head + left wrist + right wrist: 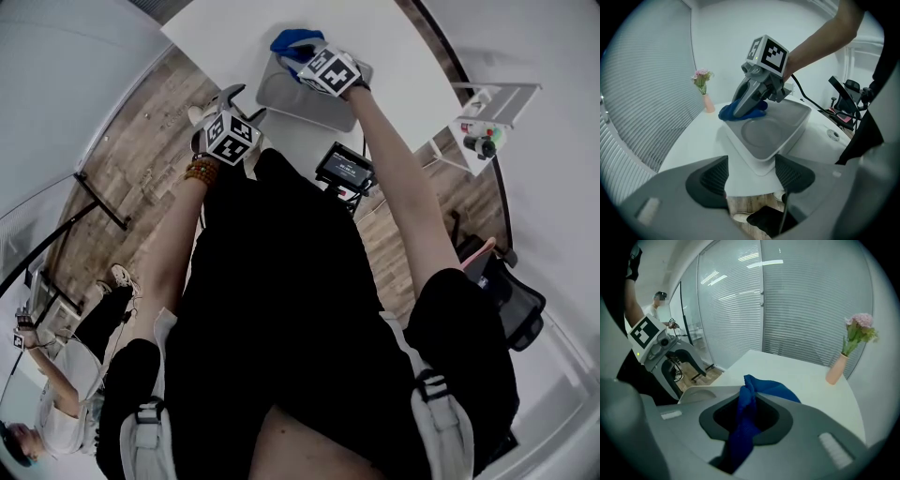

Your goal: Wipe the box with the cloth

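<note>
Two grippers are in view, and only one is working. The right gripper (pixel 746 420), in its own view, has its jaws clenched on a blue cloth (pixel 764 387) that bunches between them and spills out ahead. In the left gripper view, that gripper leans down from the upper centre and presses the cloth onto the far left corner of the box (pixel 776 136). The box is shallow, pale and open, and lies at centre frame on the white tabletop (pixel 693 136), close to its near edge. The slant seems meant to bring the cloth onto the rim, so I judge the wiping to be at that corner.

The left gripper (pixel 750 176) sits low at the bottom of its own view. Its jaws are released with nothing between them, and they stop short of the box, off the tabletop's edge. It is probably held back to leave room, or to be ready to steady the box.

In the head view, at top centre, the right gripper's marker cube (pixel 330 70) covers the spot where cloth meets box. Whether the cloth rests on the rim or the inside wall is unclear. The right gripper view hardly shows the box at all. A vase of flowers (pixel 705 91) stands well beyond the box, at middle left of the left gripper view.
</note>
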Demonstrator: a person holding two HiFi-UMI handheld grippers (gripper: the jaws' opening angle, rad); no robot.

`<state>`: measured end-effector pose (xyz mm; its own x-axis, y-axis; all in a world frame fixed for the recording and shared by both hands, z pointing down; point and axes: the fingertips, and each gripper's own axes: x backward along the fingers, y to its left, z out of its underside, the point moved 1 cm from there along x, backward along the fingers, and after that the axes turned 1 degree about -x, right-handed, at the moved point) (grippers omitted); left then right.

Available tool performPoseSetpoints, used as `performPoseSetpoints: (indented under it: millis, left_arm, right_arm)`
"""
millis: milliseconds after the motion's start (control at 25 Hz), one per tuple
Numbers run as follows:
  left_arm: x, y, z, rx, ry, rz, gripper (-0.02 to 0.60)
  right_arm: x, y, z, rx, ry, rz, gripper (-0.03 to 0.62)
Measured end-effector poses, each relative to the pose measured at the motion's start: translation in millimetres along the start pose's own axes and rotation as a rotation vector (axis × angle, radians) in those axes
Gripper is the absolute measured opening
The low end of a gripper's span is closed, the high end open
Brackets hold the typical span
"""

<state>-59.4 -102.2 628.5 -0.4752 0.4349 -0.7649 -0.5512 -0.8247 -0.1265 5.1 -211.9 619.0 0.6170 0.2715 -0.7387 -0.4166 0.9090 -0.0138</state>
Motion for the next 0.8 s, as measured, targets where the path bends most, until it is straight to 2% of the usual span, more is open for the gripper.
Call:
performPoseSetpoints:
  millis: [280,680,800]
  left_arm:
    - [-1,-2,1,-0.002,0.006,0.003,0.315]
    - [-3,-4,3,-0.009,0.014,0.011,0.315]
    - [-4,-3,4,-0.009,0.015,0.01,0.315]
  right_arm:
    - [-6,23,-5,-0.025,0.043,-0.139,0.078]
    - [3,42,-8,-0.026,-0.026,-0.187,0.078]
    - [3,59,-7,0.057,-0.016,-0.213,0.077]
